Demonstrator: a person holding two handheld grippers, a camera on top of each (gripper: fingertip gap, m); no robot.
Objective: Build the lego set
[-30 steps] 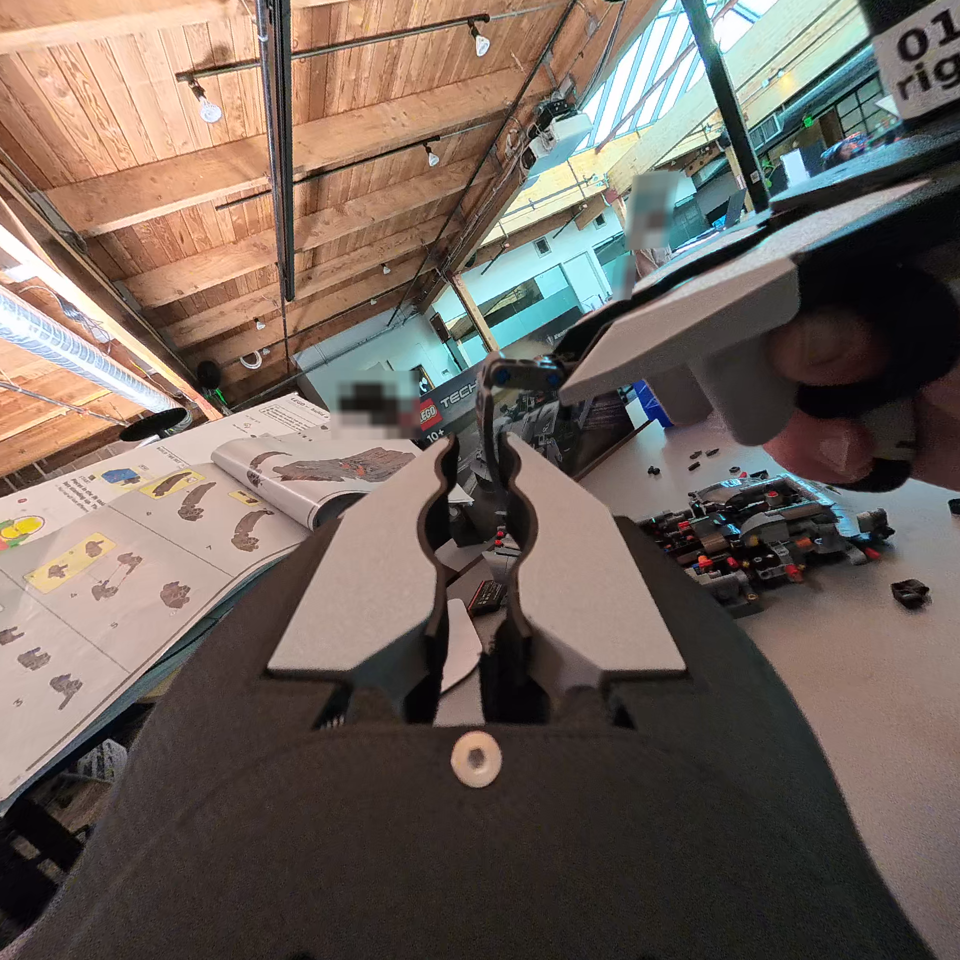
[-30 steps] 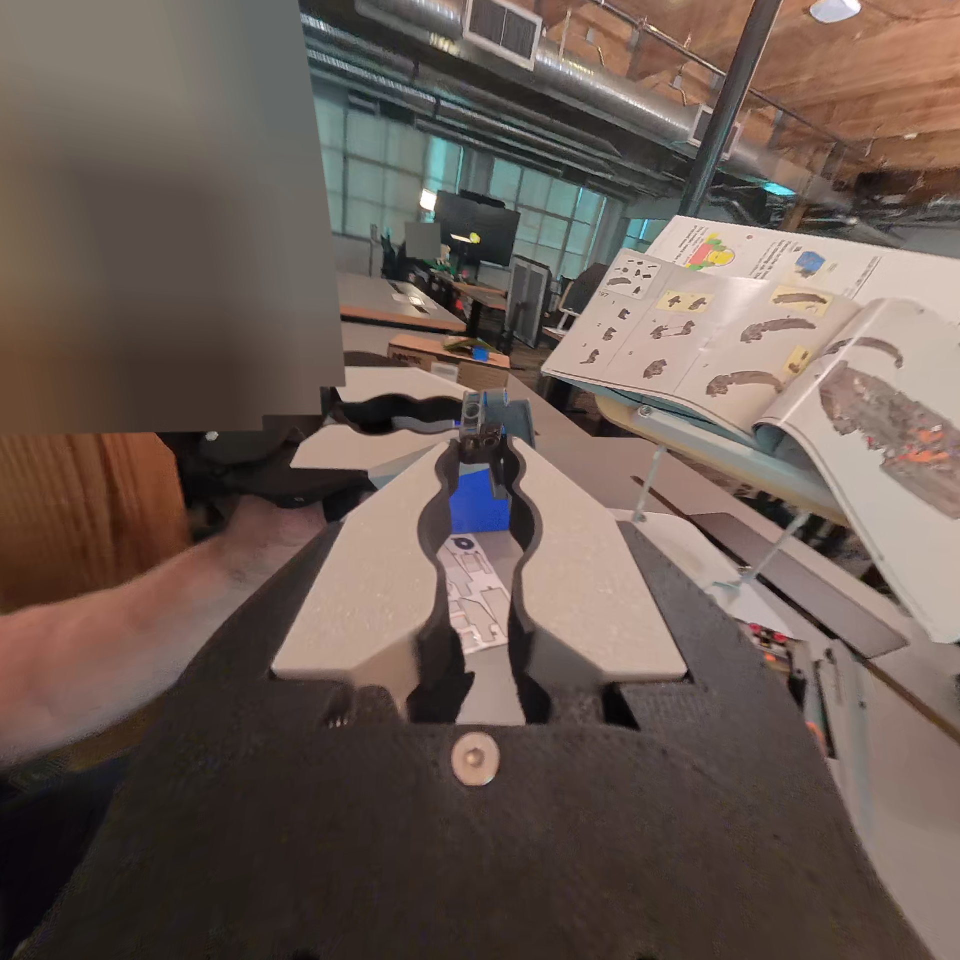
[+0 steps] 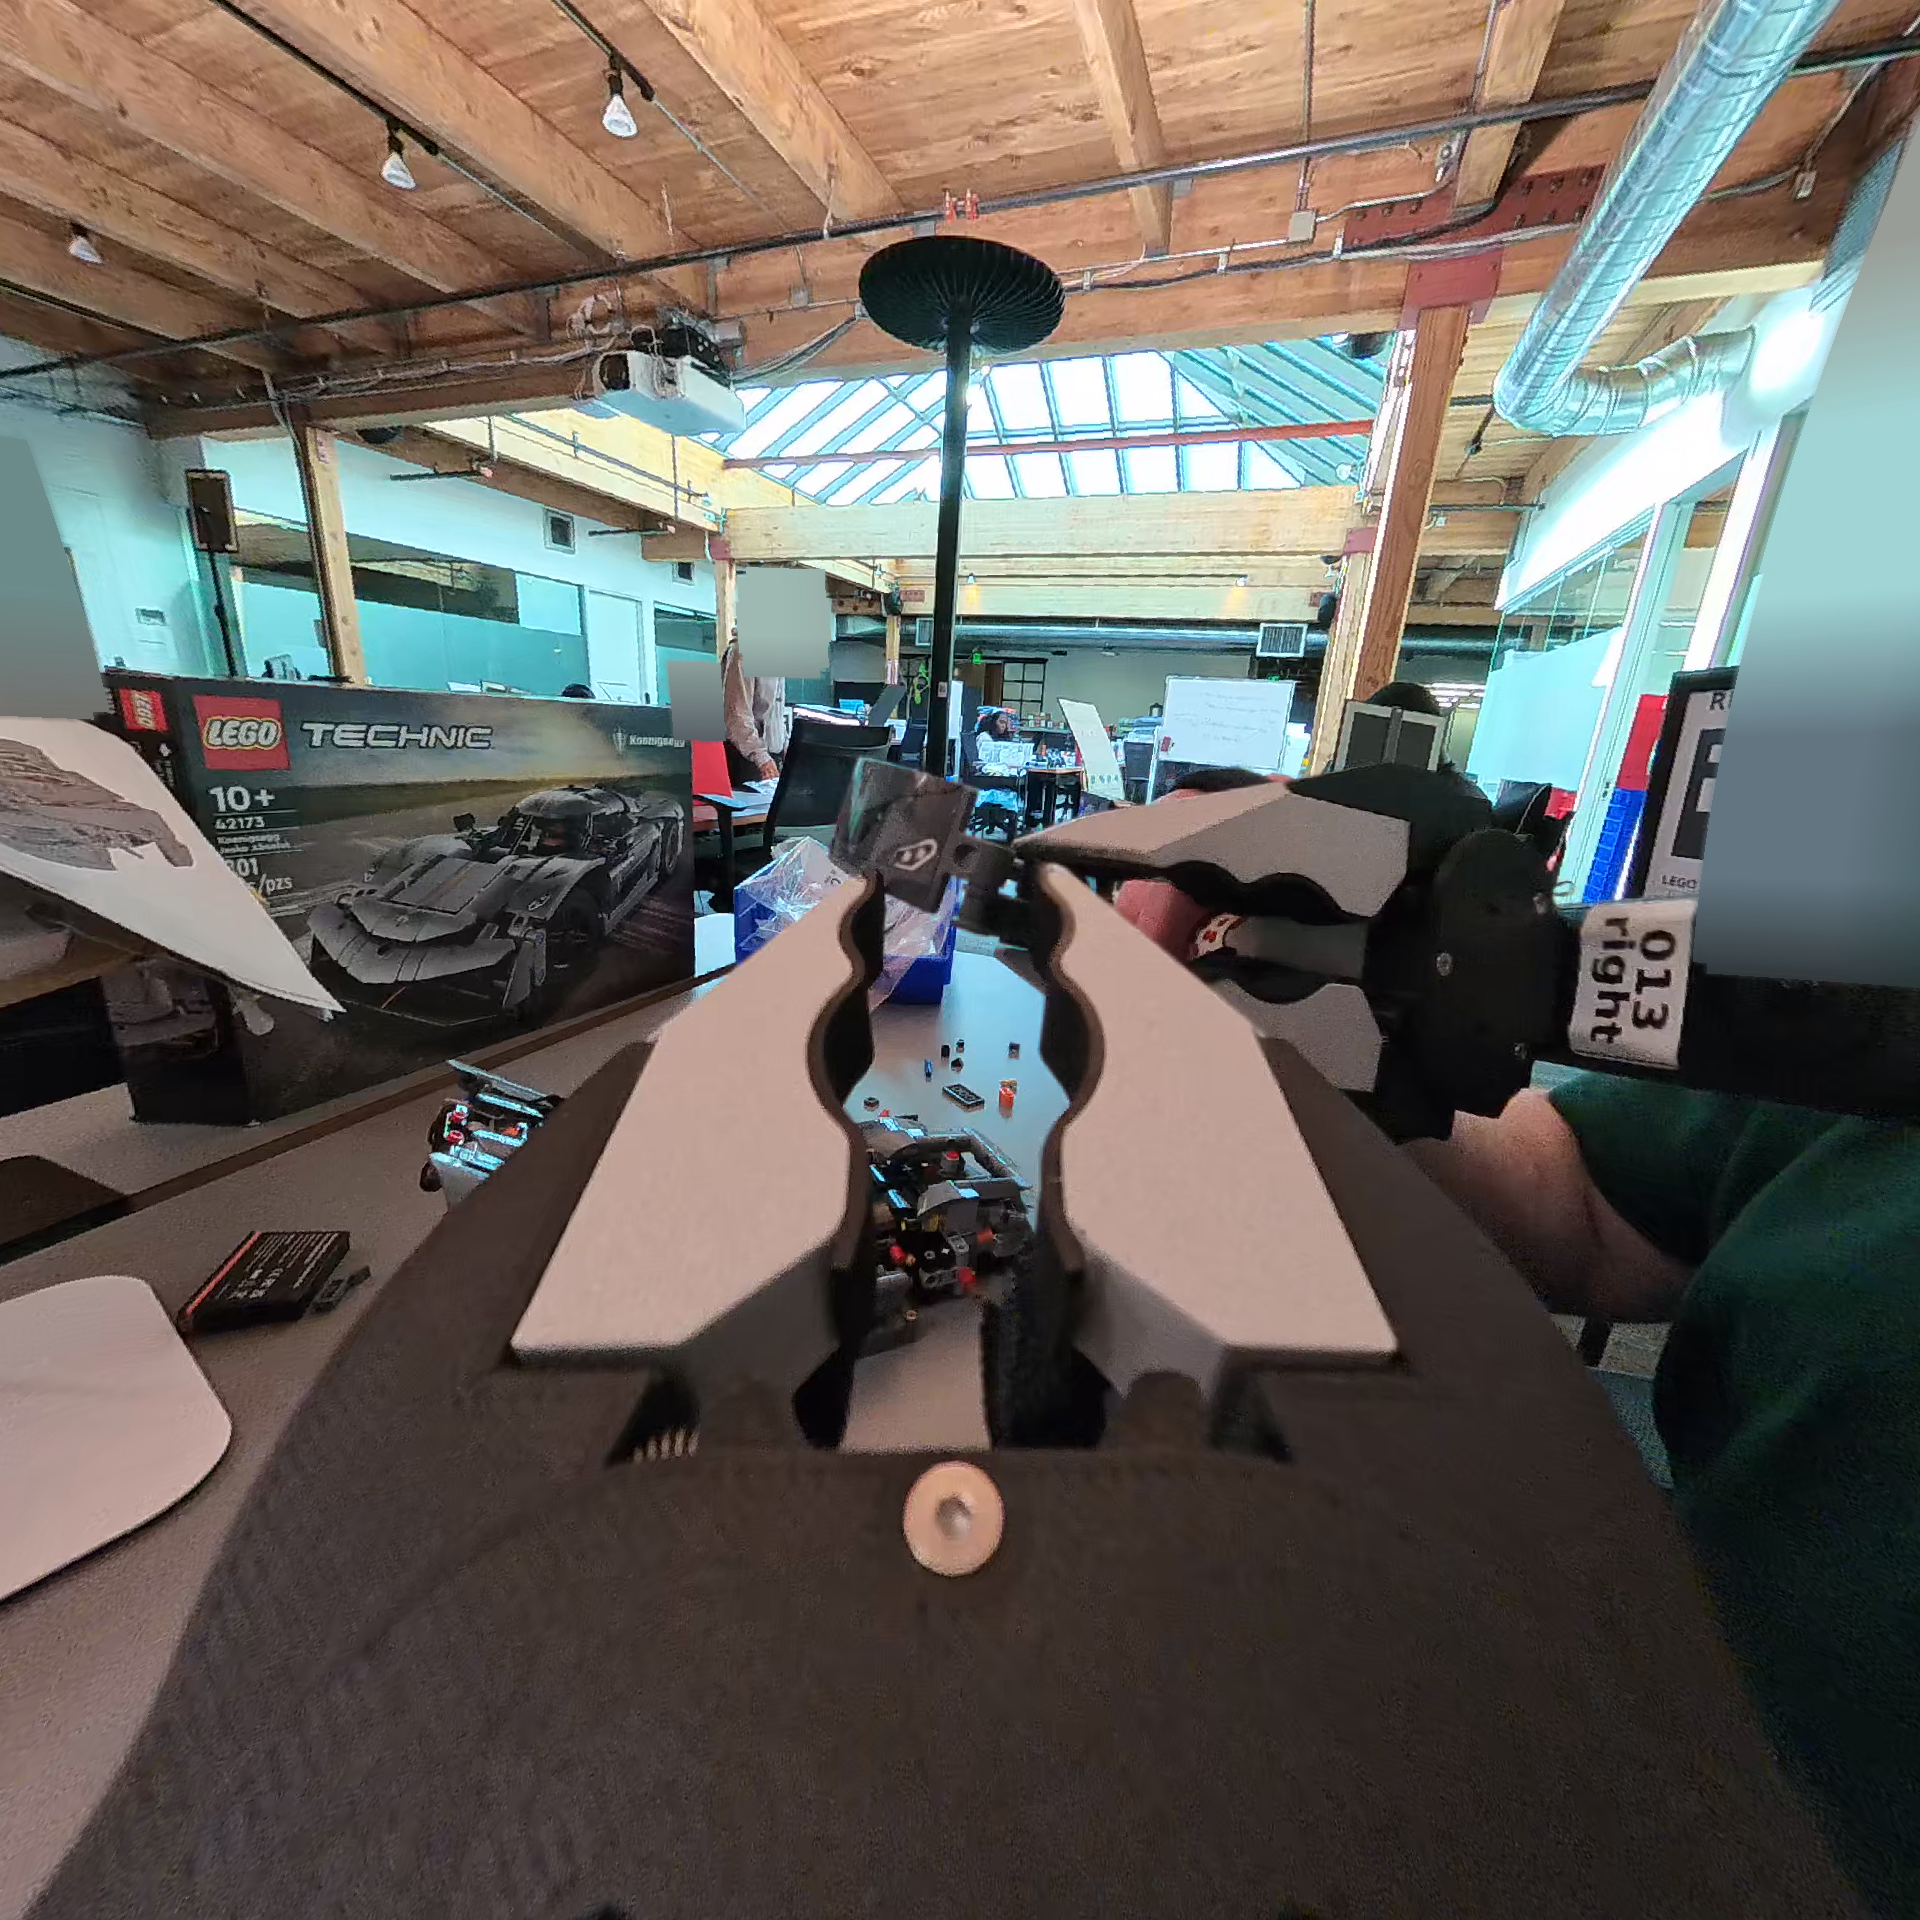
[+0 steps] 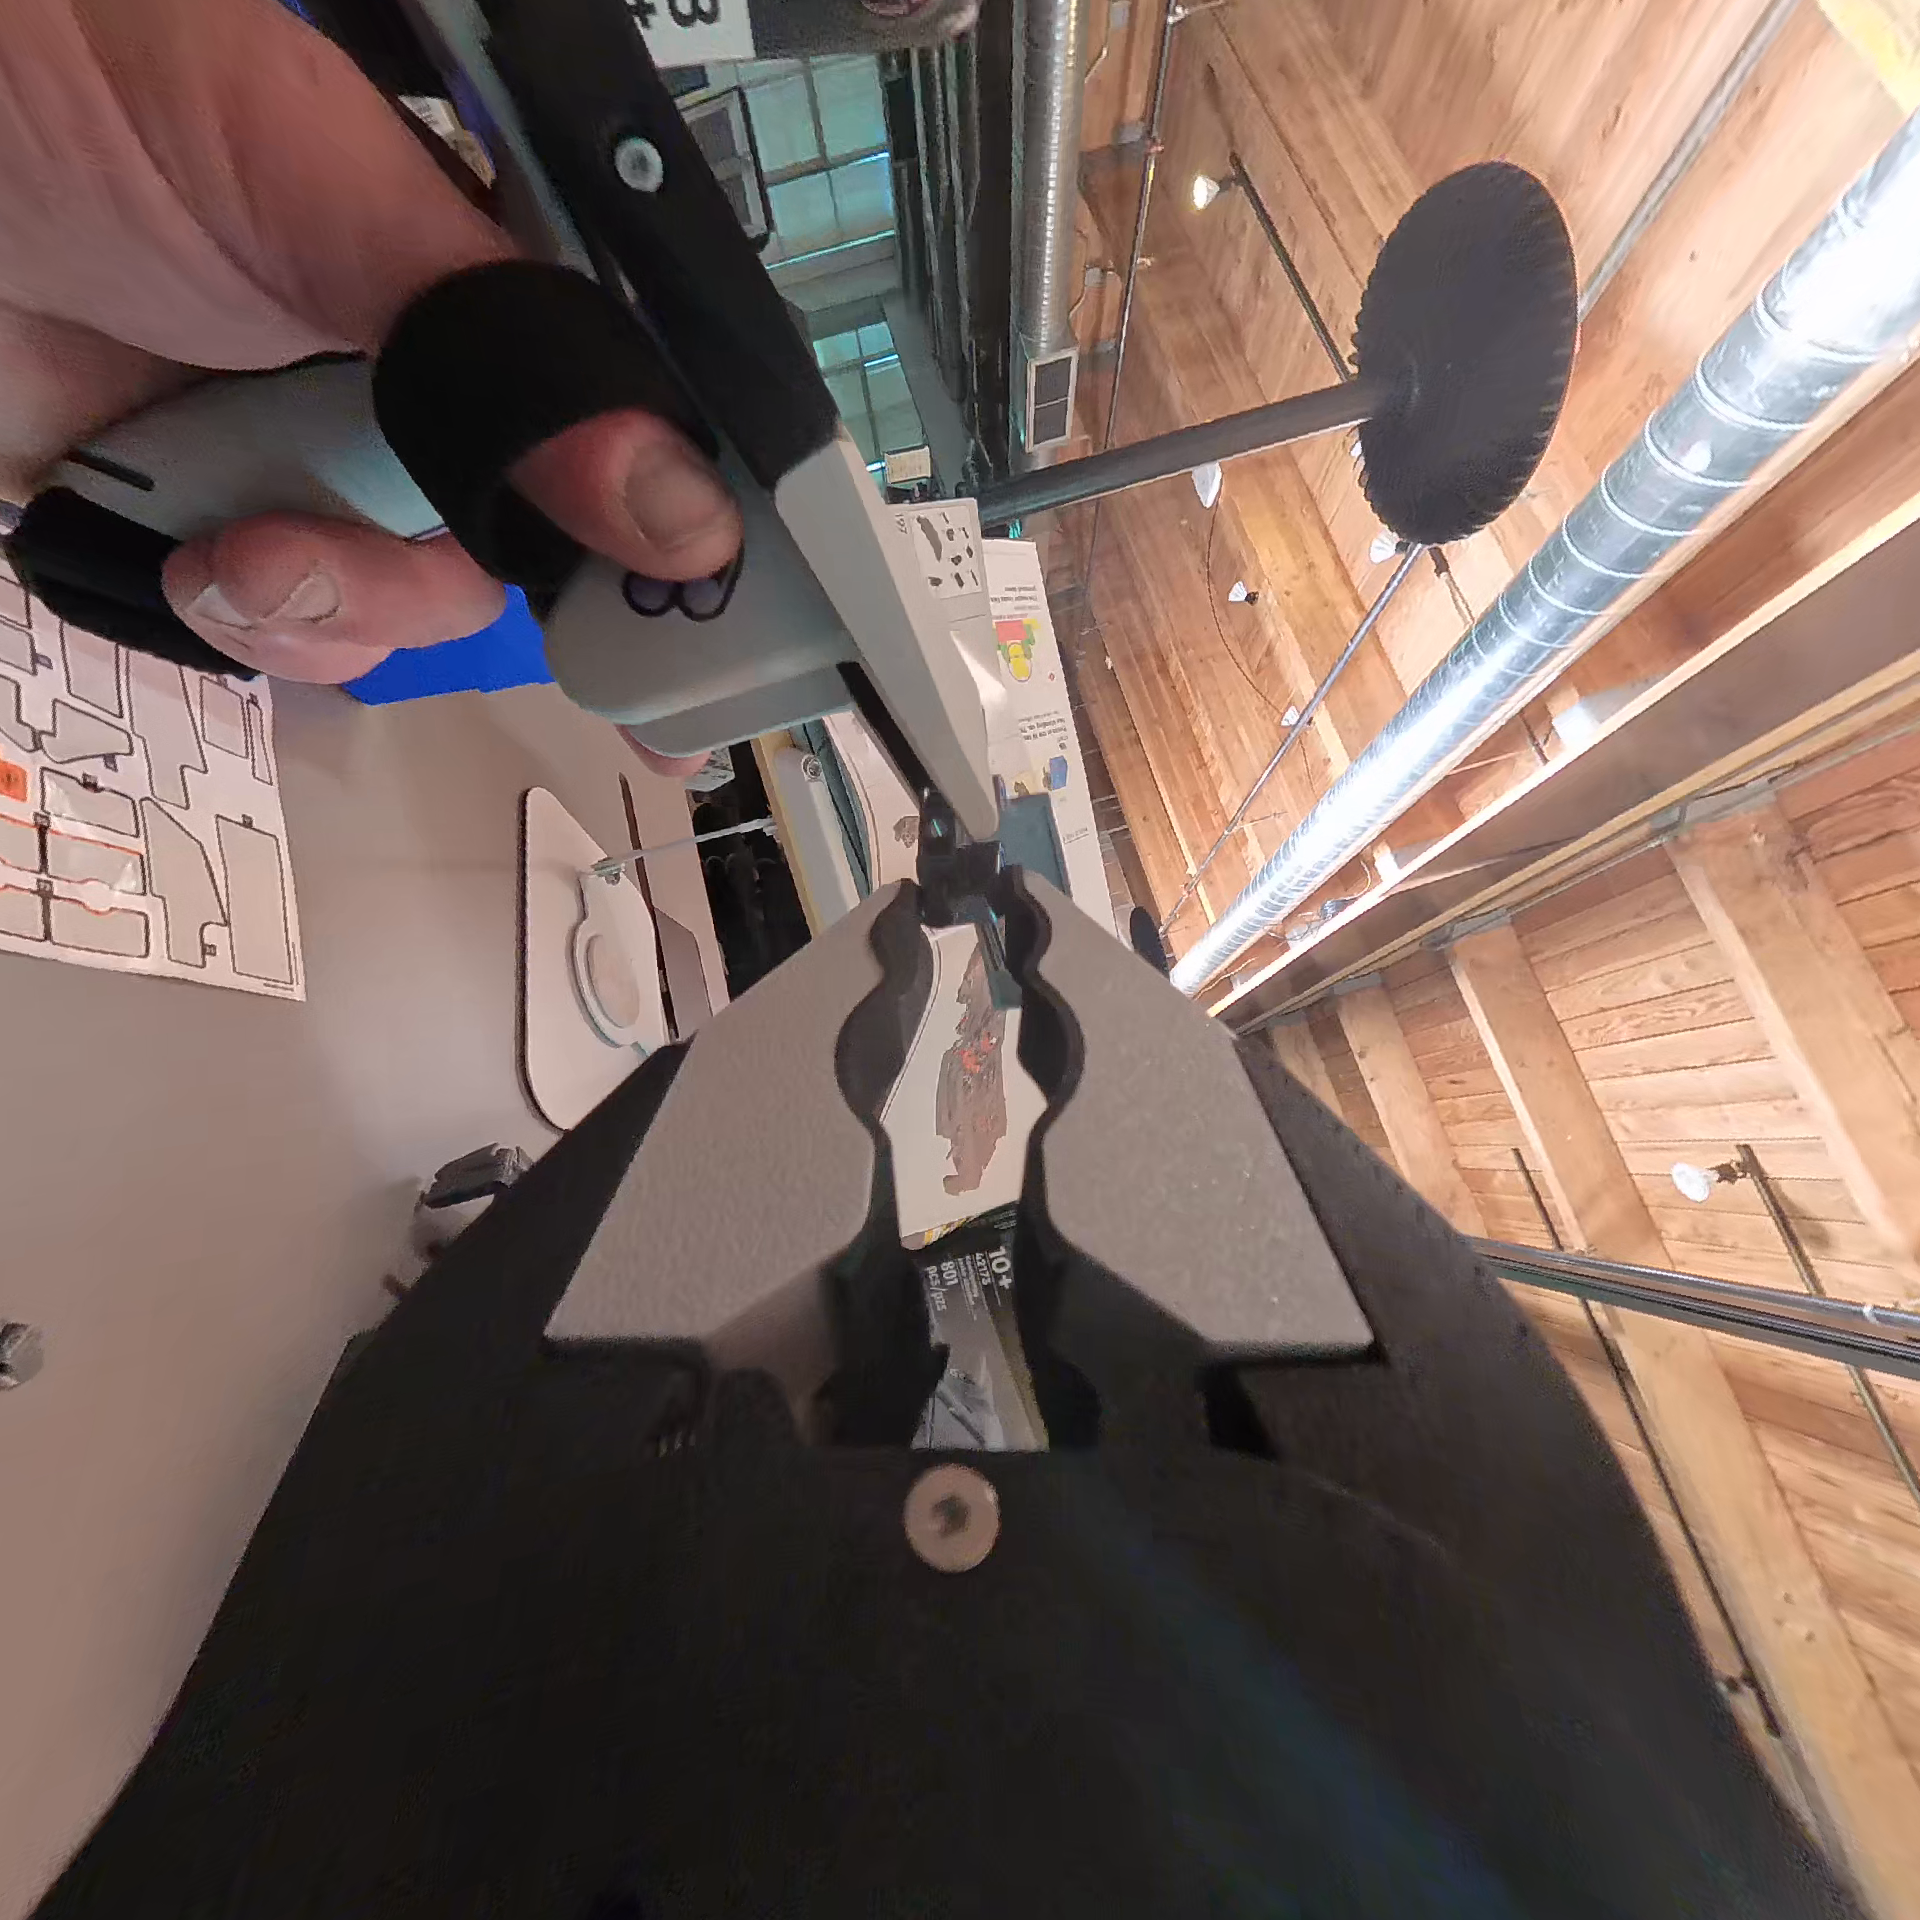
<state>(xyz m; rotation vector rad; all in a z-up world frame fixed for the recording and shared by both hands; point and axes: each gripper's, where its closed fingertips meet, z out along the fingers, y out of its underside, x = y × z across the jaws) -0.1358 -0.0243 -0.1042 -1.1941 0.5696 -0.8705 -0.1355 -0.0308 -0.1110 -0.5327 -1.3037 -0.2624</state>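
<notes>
**Inspector:** Where is the grey panel piece [image 3: 906, 837]?

**Onlooker:** In the air above the table [image 3: 312, 1174], pinched by the right gripper [image 3: 1023, 883] at its dark connector end. Light, rigid, likely slick; grip the connector. The left gripper [image 3: 956, 914], clamped on it a second ago, now stands parted, empty.

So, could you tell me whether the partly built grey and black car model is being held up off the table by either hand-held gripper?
No: the partly built grey and black car model rests on the grey table, below the open left hand-held gripper.
</notes>
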